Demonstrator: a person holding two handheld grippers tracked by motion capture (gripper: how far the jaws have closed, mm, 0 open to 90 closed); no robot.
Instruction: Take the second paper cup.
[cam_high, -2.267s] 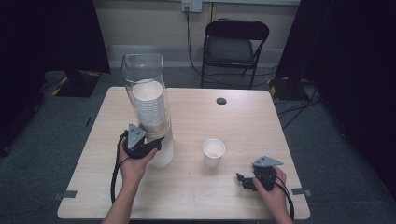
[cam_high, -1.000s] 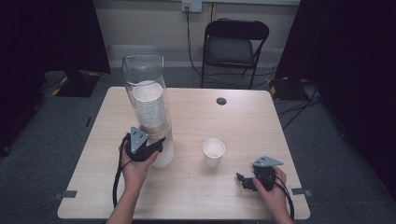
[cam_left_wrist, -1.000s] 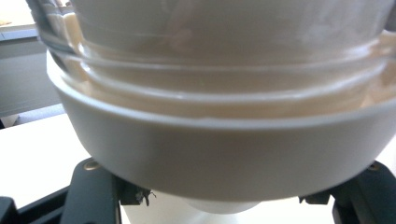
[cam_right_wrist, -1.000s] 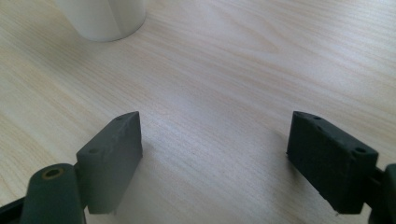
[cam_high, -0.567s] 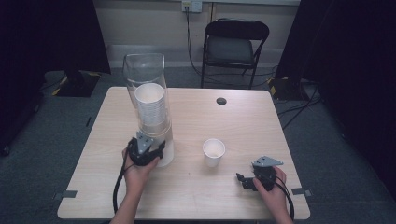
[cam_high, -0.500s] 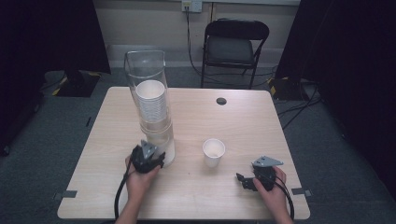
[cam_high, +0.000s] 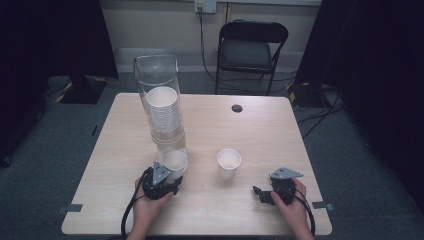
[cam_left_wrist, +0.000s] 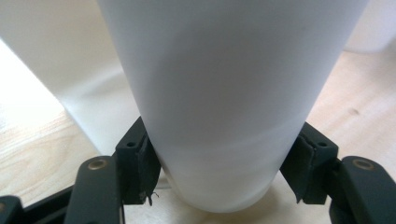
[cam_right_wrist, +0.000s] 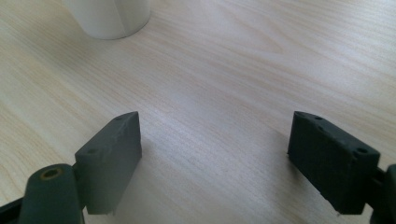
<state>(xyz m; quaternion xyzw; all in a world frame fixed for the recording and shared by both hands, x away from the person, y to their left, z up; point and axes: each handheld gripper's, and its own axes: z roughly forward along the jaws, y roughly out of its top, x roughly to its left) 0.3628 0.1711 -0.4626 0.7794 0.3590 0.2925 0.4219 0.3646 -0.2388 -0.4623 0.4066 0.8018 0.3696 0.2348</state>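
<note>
On my counter (cam_high: 260, 135), the cup dispenser (cam_high: 160, 95) stands left of centre toward the far side, holding a stack of cups (cam_high: 163, 112). Just in front of its base sits a cup (cam_high: 174, 163), between the jaws of my left hand-held gripper (cam_high: 167, 180). Another cup (cam_high: 229, 162) stands to the right, mid-counter. My right hand-held gripper (cam_high: 259, 192) rests near the front right corner. Behind the counter stands a chair (cam_high: 252, 50).

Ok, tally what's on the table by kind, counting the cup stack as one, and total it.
Clear dispenser tube: 1
Stack of paper cups: 1
Loose paper cups: 2, one in the left gripper, one standing free
Handheld grippers: 2, including the right gripper
Total: 6
</note>
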